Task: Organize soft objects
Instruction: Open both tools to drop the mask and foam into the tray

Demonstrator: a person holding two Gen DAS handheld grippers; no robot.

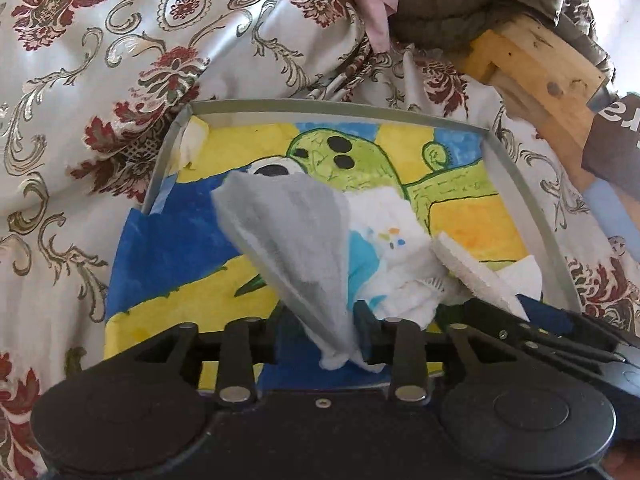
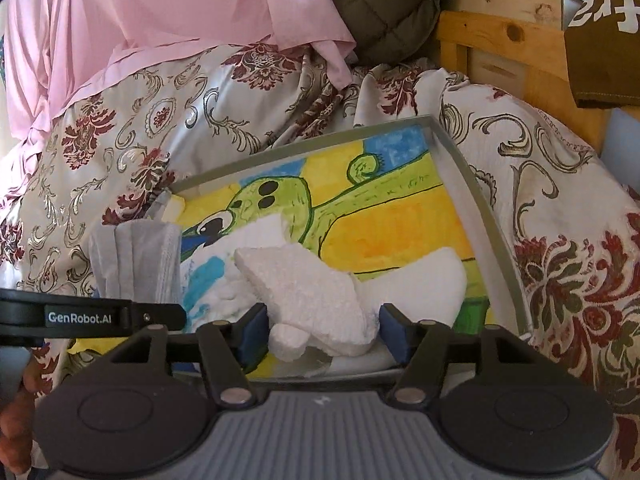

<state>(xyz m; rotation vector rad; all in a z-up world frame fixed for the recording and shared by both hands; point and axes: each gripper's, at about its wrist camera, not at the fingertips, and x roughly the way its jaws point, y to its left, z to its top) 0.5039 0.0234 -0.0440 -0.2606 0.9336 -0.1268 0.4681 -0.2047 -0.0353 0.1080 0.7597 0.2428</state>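
A grey-rimmed tray (image 1: 340, 105) lined with a colourful painting lies on the bed; it also shows in the right wrist view (image 2: 476, 184). My left gripper (image 1: 348, 340) is shut on a grey cloth (image 1: 292, 232) and holds it over the tray's near side. The cloth also shows in the right wrist view (image 2: 136, 260). My right gripper (image 2: 320, 332) is shut on a white foam piece (image 2: 308, 292) above the tray's near right part. The foam also shows in the left wrist view (image 1: 472, 272). White and blue soft items (image 1: 396, 248) lie in the tray under both.
A floral satin bedspread (image 1: 80, 120) surrounds the tray. A pink garment (image 2: 160, 20) and an olive quilted jacket (image 2: 392, 4) lie at the back. A wooden bed frame (image 2: 500, 52) stands at the back right, with a brown cloth (image 2: 604, 48) hung on it.
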